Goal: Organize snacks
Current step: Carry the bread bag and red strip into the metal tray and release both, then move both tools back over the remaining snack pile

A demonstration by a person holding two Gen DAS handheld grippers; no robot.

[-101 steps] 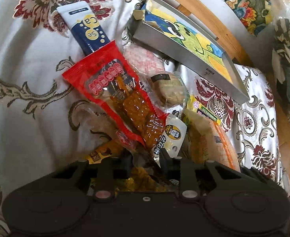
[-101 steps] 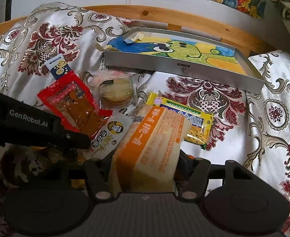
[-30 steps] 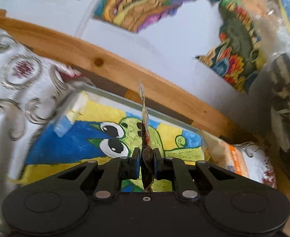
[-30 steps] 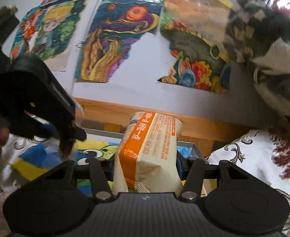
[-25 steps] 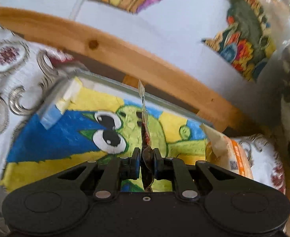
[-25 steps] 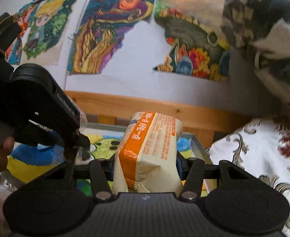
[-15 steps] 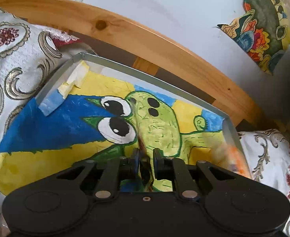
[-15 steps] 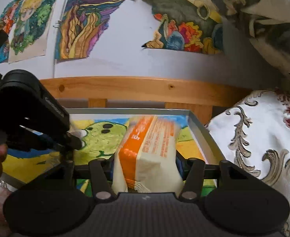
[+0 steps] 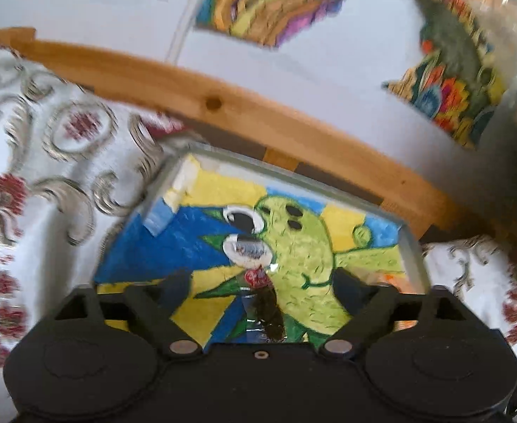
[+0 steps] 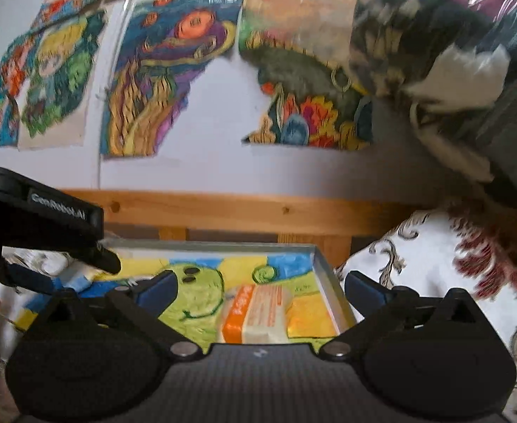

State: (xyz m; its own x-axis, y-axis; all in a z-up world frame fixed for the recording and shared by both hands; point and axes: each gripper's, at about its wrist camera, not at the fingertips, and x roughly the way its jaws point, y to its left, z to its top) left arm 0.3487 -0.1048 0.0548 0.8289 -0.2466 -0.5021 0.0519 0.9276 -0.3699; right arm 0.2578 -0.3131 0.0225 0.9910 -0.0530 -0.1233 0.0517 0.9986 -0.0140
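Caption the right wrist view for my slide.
Right tool open above the orange-and-white snack pack lying in the painted tray.

Both units are presenting matte black housings with paired round bosses, silver pivot screws and blue-padded fingers, the left gripper (image 9: 262,287) plain and the right gripper (image 10: 260,290) textured grey, white "GenRobot.AI" lettering showing on one side.

Tray (image 10: 323,268) liner – blue, yellow, green cartoon; snack pack (image 10: 255,317) – orange and cream; bedcover (image 9: 47,162) – white, maroon florals.
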